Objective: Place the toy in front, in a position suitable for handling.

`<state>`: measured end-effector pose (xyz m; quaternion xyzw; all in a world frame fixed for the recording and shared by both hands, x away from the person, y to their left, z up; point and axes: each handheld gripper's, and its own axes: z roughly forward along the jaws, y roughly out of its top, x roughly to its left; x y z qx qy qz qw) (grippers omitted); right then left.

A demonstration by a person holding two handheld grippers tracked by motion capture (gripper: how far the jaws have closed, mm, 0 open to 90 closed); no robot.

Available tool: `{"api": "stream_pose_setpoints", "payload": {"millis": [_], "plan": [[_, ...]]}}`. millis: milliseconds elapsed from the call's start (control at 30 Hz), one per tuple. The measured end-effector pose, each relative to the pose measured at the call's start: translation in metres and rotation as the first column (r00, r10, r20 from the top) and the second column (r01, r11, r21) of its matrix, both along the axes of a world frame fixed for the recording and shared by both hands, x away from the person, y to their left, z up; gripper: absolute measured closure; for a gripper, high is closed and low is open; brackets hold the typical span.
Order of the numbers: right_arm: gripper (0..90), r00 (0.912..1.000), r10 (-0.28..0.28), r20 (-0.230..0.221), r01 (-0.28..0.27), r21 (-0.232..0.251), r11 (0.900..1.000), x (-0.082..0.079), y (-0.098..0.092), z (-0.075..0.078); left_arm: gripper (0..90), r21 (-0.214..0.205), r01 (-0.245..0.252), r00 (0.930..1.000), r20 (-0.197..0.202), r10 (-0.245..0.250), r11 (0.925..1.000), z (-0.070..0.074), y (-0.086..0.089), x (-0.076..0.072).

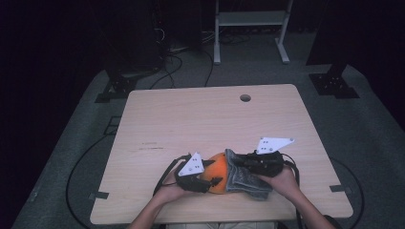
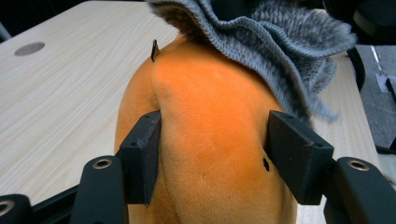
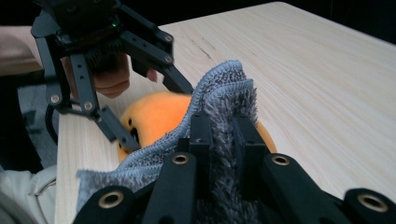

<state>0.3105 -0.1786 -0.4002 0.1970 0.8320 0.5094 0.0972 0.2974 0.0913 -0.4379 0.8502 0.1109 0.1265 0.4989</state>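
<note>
The left gripper (image 1: 213,181) sits at the near edge of the table (image 1: 191,119), gripped in the person's left hand (image 1: 168,191). Its two black jaws are closed against the sides of an orange plush toy (image 2: 210,140), pressing into the soft fur on both flanks, so the toy is pinched between them. In the right gripper view the same gripper (image 3: 126,126) shows from the front, its jaws reaching down around the toy (image 3: 154,116).

Just to the right, the right gripper (image 1: 241,162) is held in the person's right hand (image 1: 282,183). Its jaws stand nearly together, with a fold of grey fuzzy cloth (image 3: 224,112) squeezed between them. The cloth (image 1: 243,179) drapes over the right side of the toy and hangs down onto the tabletop on the near right. From the left gripper view the cloth (image 2: 271,42) lies over the far top of the toy, its ribbed hem crossing the orange fur.

Toy and cloth sit together at the near middle of the pale wooden table. A round hole (image 1: 245,98) lies in the tabletop toward the far edge, well apart from them.
</note>
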Motion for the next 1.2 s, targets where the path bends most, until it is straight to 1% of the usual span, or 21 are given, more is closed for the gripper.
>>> {"api": "stream_pose_setpoints", "payload": {"millis": [67, 200, 267, 300, 333, 367, 400, 467, 533, 600, 633, 667, 733, 833, 933, 1000, 1033, 1067, 1100, 1167, 1200], "plan": [[80.0, 1.0, -0.008, 0.006, 0.008, -0.02, 0.9998, 0.003, 0.006, -0.001, 38.2, 0.002, -0.004, 1.0, -0.004, 0.004, 1.0, 0.0, 0.002, 0.0], [80.0, 0.9987, -0.051, 0.004, 0.051, -0.017, 0.9986, 0.01, -0.003, -0.006, 38.5, -0.015, -0.018, 0.9992, -0.036, 0.018, 0.9997, -0.002, 0.007, 0.003], [80.0, 0.9958, -0.09, -0.013, 0.09, 0.0, 0.9959, 0.012, -0.012, -0.013, 38.6, -0.022, -0.024, 0.9985, -0.051, 0.022, 0.9995, -0.003, 0.009, 0.006], [80.0, 0.9921, -0.119, -0.04, 0.119, 0.013, 0.9928, 0.013, -0.022, -0.02, 38.6, -0.03, -0.035, 0.9972, -0.068, 0.033, 0.999, -0.004, 0.012, 0.008], [80.0, 0.9921, -0.119, -0.04, 0.119, 0.013, 0.9928, 0.013, -0.022, -0.02, 38.6, -0.03, -0.035, 0.9972, -0.068, 0.033, 0.999, -0.004, 0.012, 0.008], [80.0, 0.9892, -0.128, -0.071, 0.129, 0.014, 0.9915, 0.012, -0.027, -0.029, 38.6, -0.038, -0.047, 0.9955, -0.084, 0.043, 0.9982, -0.004, 0.013, 0.011], [80.0, 0.9892, -0.128, -0.071, 0.129, 0.014, 0.9915, 0.012, -0.027, -0.029, 38.5, -0.038, -0.047, 0.9955, -0.084, 0.043, 0.9982, -0.004, 0.013, 0.011], [80.0, 0.9873, -0.126, -0.096, 0.128, 0.01, 0.9918, 0.009, -0.03, -0.037, 38.5, -0.048, -0.055, 0.9942, -0.095, 0.051, 0.9973, -0.005, 0.014, 0.013], [80.0, 0.9874, -0.116, -0.108, 0.115, -0.017, 0.9933, 0.003, -0.034, -0.04, 38.4, -0.052, -0.068, 0.9923, -0.107, 0.062, 0.9963, -0.005, 0.015, 0.015], [80.0, 0.9876, -0.113, -0.109, 0.112, -0.016, 0.9935, 0.001, -0.035, -0.04, 38.4, -0.058, -0.073, 0.9911, -0.115, 0.066, 0.9957, -0.005, 0.015, 0.016], [80.0, 0.9896, -0.095, -0.108, 0.097, 0.011, 0.9952, -0.004, -0.035, -0.036, 38.4, -0.069, -0.082, 0.9889, -0.13, 0.073, 0.9942, -0.006, 0.016, 0.019], [80.0, 0.9896, -0.095, -0.108, 0.097, 0.011, 0.9952, -0.004, -0.035, -0.036, 38.4, -0.069, -0.082, 0.9889, -0.13, 0.073, 0.9942, -0.006, 0.016, 0.019], [79.9, 0.9938, -0.068, -0.088, 0.071, 0.03, 0.997, -0.009, -0.03, -0.032, 38.4, -0.072, -0.087, 0.9875, -0.137, 0.077, 0.9936, -0.006, 0.016, 0.022], [79.9, 0.998, -0.04, -0.049, 0.041, 0.015, 0.999, -0.011, -0.016, -0.029, 38.3, -0.074, -0.098, 0.9854, -0.146, 0.087, 0.9924, -0.007, 0.017, 0.024], [79.9, 0.9967, -0.052, -0.063, 0.053, 0.02, 0.9984, -0.006, -0.018, -0.031, 38.0, -0.087, -0.11, 0.9817, -0.165, 0.095, 0.9901, -0.008, 0.02, 0.026], [79.9, 0.9942, -0.085, -0.066, 0.084, -0.01, 0.9964, -0.003, -0.023, -0.035, 37.8, -0.09, -0.117, 0.9801, -0.172, 0.1, 0.9891, -0.008, 0.02, 0.028], [79.9, 0.9901, -0.114, -0.083, 0.111, -0.033, 0.9933, -0.002, -0.029, -0.04, 37.6, -0.091, -0.118, 0.9797, -0.173, 0.101, 0.9888, -0.008, 0.019, 0.029], [79.9, 0.9901, -0.114, -0.083, 0.111, -0.033, 0.9933, -0.002, -0.029, -0.04, 37.5, -0.091, -0.118, 0.9797, -0.173, 0.101, 0.9888, -0.008, 0.019, 0.029], [79.9, 0.9891, -0.113, -0.095, 0.113, -0.005, 0.9936, -0.005, -0.033, -0.039, 37.4, -0.093, -0.123, 0.9786, -0.177, 0.105, 0.988, -0.008, 0.018, 0.03], [79.8, 0.9936, -0.081, -0.079, 0.084, 0.034, 0.9959, -0.01, -0.03, -0.033, 37.4, -0.099, -0.136, 0.9765, -0.181, 0.116, 0.9857, -0.008, 0.017, 0.031], [79.8, 0.9936, -0.081, -0.079, 0.084, 0.034, 0.9959, -0.01, -0.03, -0.033, 37.4, -0.099, -0.136, 0.9765, -0.181, 0.116, 0.9857, -0.008, 0.017, 0.031]]}}
